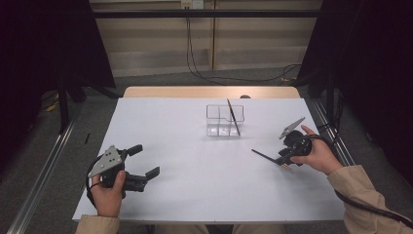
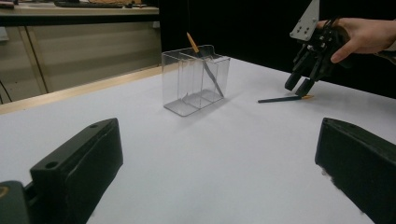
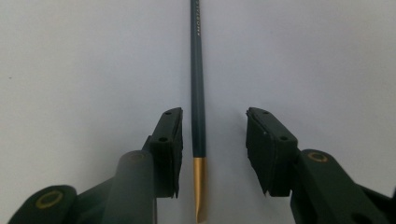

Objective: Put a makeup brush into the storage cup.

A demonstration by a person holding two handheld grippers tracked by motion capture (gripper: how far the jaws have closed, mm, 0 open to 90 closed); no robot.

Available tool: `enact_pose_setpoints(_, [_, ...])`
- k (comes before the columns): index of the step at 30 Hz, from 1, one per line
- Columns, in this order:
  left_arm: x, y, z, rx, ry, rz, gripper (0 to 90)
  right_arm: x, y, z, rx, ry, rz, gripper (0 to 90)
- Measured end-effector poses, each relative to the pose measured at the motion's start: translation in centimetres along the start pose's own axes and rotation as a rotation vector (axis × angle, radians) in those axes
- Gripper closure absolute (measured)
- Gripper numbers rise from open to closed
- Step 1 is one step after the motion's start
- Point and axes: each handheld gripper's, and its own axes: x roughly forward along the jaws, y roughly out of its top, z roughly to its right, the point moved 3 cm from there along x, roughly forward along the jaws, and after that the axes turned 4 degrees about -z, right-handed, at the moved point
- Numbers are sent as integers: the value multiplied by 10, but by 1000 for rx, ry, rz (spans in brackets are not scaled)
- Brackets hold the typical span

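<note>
**Jaws spread on both sides, one pencil straddled**

Jaws, left gripper (image 1: 144,161): spread wide, nothing between them, held low over the near-left of the white table (image 1: 195,185), pointed toward the middle.

Item, centre-far: clear divided holder (image 1: 224,120), upright, with one dark pencil (image 1: 233,116) leaning inside it, gold end up.

Item, right: second dark pencil (image 3: 198,88) lying flat on the table, gold tip toward the person, well apart from the holder.

Jaws, right gripper (image 3: 214,149): spread, one on each side of that flat pencil near its gold end, not touching it, as the right gripper view shows.

Risks, as I judge them: the grip point sits far toward one end, so the long shaft may droop or swivel once lifted; a round shaft could roll aside if one pad meets it first; a tilted pencil might knock the light holder or miss its compartment
</note>
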Motion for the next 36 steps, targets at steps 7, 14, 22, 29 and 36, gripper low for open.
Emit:
enact_pose_setpoints(7, [1, 0, 0, 3, 0, -2, 7, 0, -3, 0, 5, 0, -26, 589])
enact_pose_setpoints(14, [0, 0, 0, 0, 1, 1, 7, 2, -3, 0, 1, -5, -34, 594])
enact_pose_setpoints(22, [1, 0, 0, 3, 2, -1, 7, 5, -5, -2, -16, -9, -72, 660])
enact_pose_setpoints(29, [1, 0, 0, 5, 1, -1, 7, 5, -5, -3, -21, -13, -91, 695])
enact_pose_setpoints(36, [2, 0, 1, 6, 2, -2, 7, 5, -4, -3, -18, -20, -116, 756])
